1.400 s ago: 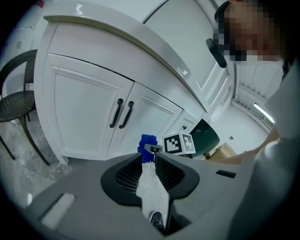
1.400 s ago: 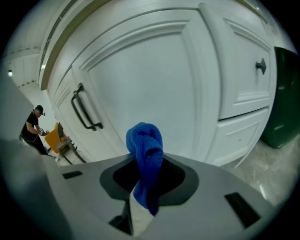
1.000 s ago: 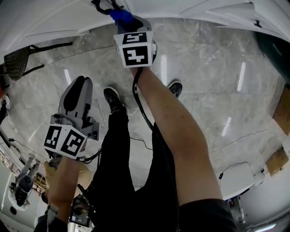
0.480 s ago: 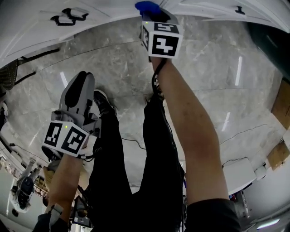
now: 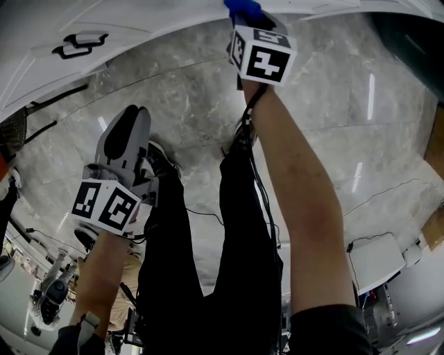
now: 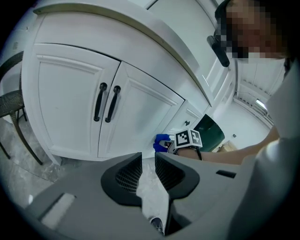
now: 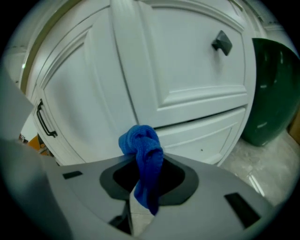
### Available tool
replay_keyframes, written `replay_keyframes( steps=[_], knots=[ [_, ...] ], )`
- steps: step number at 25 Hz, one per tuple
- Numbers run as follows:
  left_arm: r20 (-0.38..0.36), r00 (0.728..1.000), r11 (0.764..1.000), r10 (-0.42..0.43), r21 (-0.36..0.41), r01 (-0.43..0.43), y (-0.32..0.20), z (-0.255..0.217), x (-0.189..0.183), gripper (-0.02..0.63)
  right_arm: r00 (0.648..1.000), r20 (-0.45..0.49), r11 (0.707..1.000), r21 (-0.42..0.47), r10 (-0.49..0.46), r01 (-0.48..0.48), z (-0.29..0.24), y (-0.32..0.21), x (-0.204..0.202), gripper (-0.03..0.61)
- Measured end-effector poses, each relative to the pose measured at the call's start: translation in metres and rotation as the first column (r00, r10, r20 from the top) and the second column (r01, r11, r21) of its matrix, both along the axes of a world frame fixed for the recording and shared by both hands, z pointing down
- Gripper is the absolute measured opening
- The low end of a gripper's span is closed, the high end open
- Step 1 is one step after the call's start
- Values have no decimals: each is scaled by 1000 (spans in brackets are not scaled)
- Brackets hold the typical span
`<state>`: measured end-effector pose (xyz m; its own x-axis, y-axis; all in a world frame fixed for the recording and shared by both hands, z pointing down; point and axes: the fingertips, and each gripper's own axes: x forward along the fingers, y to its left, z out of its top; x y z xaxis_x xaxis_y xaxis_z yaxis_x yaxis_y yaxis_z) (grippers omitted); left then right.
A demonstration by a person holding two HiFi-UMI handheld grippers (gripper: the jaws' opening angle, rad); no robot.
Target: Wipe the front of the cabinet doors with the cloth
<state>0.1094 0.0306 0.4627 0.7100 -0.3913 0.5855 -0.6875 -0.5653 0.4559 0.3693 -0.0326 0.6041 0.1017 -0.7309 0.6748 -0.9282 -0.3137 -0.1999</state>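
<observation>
The blue cloth (image 7: 140,145) is bunched between the jaws of my right gripper (image 7: 145,161), which is shut on it. The cloth (image 5: 243,8) sits right at the white cabinet front (image 5: 139,28), at the top of the head view. In the right gripper view a panelled door (image 7: 187,61) with a dark knob (image 7: 221,42) fills the frame just ahead. My left gripper (image 5: 130,114) hangs lower left over the floor, its jaws nearly together and empty. It (image 6: 148,161) looks at a pair of white doors (image 6: 70,108) with black handles (image 6: 106,103).
A dark green bin (image 7: 274,93) stands to the right of the cabinet. A black chair (image 6: 11,110) is at the cabinet's left end. The person's legs (image 5: 208,249) and shoes stand on the grey marble floor (image 5: 333,139). Boxes and cables lie at the right.
My right gripper has carried the blue cloth rightward along the cabinet front. The left gripper has barely moved.
</observation>
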Motion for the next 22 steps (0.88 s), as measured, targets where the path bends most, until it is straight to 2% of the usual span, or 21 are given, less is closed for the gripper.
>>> replay_keyframes(
  steps=[3,7,12,17,20,22],
  knots=[
    [0,1000,1000,-2,-7,2,-2,3,-10,87,997,33,998,-3,67,-67,10,8,5,91],
    [7,1000,1000,-16,-6,16,-10,11,-33,87,998,35,997,-41,60,-58,28,9,-19,91],
    [28,999,1000,-29,-5,29,-22,21,-76,87,994,84,996,-53,-65,70,47,-24,-112,91],
    [29,998,998,-53,-39,55,-20,28,-113,87,967,141,973,-60,-214,224,54,-57,-207,91],
    [24,996,995,-81,-59,82,-19,25,-124,87,956,171,969,-28,-239,247,45,-79,-233,91],
    [26,996,994,-86,-60,87,-20,23,-124,87,954,177,966,-47,-241,253,45,-85,-234,91]
  ],
)
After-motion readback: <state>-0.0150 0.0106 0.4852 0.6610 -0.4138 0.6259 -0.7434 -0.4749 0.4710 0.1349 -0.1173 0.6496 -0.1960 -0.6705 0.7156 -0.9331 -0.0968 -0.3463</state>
